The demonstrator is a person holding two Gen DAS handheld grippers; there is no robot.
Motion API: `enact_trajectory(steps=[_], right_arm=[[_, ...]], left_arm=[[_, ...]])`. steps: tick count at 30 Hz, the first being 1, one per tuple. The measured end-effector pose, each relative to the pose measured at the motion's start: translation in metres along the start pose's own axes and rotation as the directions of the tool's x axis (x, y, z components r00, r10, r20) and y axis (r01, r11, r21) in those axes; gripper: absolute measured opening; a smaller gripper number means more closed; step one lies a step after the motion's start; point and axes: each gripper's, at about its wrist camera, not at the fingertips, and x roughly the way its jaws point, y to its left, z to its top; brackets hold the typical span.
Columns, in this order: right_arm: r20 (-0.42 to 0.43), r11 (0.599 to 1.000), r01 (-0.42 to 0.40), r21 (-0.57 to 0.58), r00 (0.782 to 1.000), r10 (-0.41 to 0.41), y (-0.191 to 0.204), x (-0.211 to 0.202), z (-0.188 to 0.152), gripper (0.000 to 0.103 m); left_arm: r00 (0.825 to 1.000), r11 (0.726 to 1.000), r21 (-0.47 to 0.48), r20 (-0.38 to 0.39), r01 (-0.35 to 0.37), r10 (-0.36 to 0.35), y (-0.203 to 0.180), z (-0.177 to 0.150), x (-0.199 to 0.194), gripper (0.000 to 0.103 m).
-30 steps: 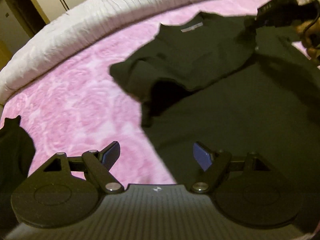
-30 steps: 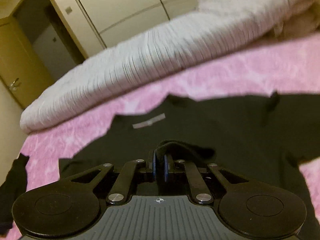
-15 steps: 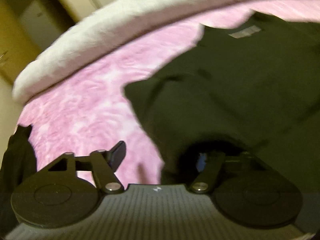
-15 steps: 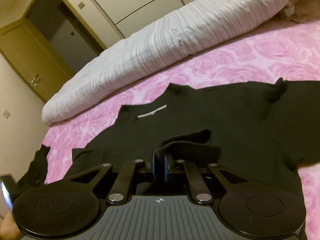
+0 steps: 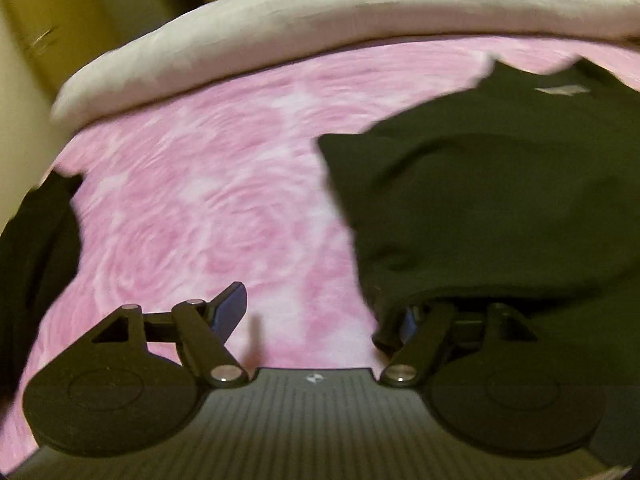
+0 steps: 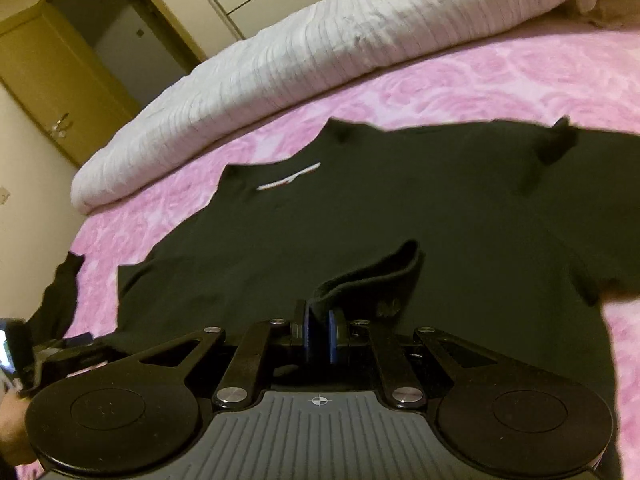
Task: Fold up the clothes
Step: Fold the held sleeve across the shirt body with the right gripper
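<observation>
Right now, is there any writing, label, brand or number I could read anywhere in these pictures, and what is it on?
No readable text anywhere.
Neck label inside the collar of the black T-shirt: a pale strip, any print too small and blurred to read.
Small white mark on the right hand-held gripper body: a crosshair symbol, no letters.
Small white mark on the left hand-held gripper body: blurred, no letters readable.

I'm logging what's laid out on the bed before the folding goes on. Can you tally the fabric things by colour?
Black: 2, the T-shirt and a second dark garment at the left edge
Pink: 1, the rose-patterned bed cover
White: 1, the rolled quilt
Total: 4
</observation>
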Motion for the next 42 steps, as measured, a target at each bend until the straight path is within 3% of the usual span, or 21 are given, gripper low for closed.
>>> enact_trajectory(steps=[4, 9, 14, 17, 20, 22, 24, 26, 28, 31, 34, 36, 38, 42], right_arm=[[-0.025, 0.999, 0.023, 0.031, 0.999, -0.023, -0.01, -0.003, 0.0, 0.007], [-0.066, 0.999, 0.045, 0.024, 0.997, -0.043, -0.014, -0.001, -0.005, 0.007], [-0.077, 0.997, 0.067, 0.038, 0.995, -0.064, -0.016, 0.0, -0.01, 0.007], [-0.063, 0.996, 0.075, 0.043, 0.995, -0.072, -0.015, -0.002, -0.012, 0.007], [-0.064, 0.996, 0.076, 0.043, 0.995, -0.074, -0.015, -0.002, -0.015, 0.007], [-0.072, 0.996, 0.079, 0.048, 0.995, -0.076, -0.017, -0.001, -0.018, 0.007], [-0.079, 0.995, 0.085, 0.054, 0.994, -0.08, -0.02, -0.002, -0.022, 0.007], [-0.084, 0.994, 0.093, 0.063, 0.993, -0.088, -0.021, -0.002, -0.025, 0.007], [-0.09, 0.992, 0.101, 0.07, 0.991, -0.094, -0.021, -0.001, -0.026, 0.007], [-0.093, 0.99, 0.114, 0.077, 0.99, -0.107, -0.019, 0.001, -0.025, 0.007], [-0.099, 0.989, 0.128, 0.079, 0.988, -0.12, -0.017, 0.005, -0.022, 0.007], [-0.099, 0.988, 0.134, 0.077, 0.987, -0.127, -0.017, 0.007, -0.02, 0.007], [-0.091, 0.988, 0.139, 0.073, 0.987, -0.133, -0.017, 0.006, -0.017, 0.007], [-0.107, 0.987, 0.147, 0.061, 0.984, -0.14, -0.018, 0.008, -0.02, 0.008]], left_arm=[[0.993, 0.988, 0.092, 0.004, 0.12, -0.121, -0.002, -0.007, -0.032, 0.071], [0.975, 0.985, 0.04, 0.143, 0.169, -0.173, 0.009, 0.008, -0.059, 0.071], [0.977, 0.981, -0.007, 0.096, 0.194, -0.192, 0.011, 0.054, 0.0, 0.064], [0.989, 0.99, 0.041, 0.043, 0.138, -0.14, 0.012, 0.071, 0.049, 0.061], [0.99, 0.99, 0.063, 0.044, 0.128, -0.131, 0.02, 0.08, 0.085, 0.064], [0.987, 0.987, 0.068, 0.059, 0.145, -0.149, 0.028, 0.088, 0.097, 0.067], [0.985, 0.987, 0.062, 0.08, 0.15, -0.155, 0.036, 0.093, 0.093, 0.058], [0.983, 0.988, 0.051, 0.099, 0.148, -0.153, 0.045, 0.097, 0.083, 0.058], [0.981, 0.987, 0.011, 0.108, 0.159, -0.159, 0.056, 0.092, 0.06, 0.059], [0.962, 0.963, -0.028, 0.061, 0.268, -0.266, 0.052, 0.072, 0.022, 0.059], [0.944, 0.943, 0.038, -0.032, 0.33, -0.329, 0.027, 0.039, 0.01, 0.059], [0.95, 0.956, -0.012, -0.102, 0.294, -0.294, 0.024, 0.013, 0.024, 0.06], [0.951, 0.951, -0.075, -0.061, 0.3, -0.304, 0.03, 0.001, 0.026, 0.063], [0.955, 0.957, -0.035, -0.06, 0.287, -0.289, 0.026, 0.004, 0.022, 0.063]])
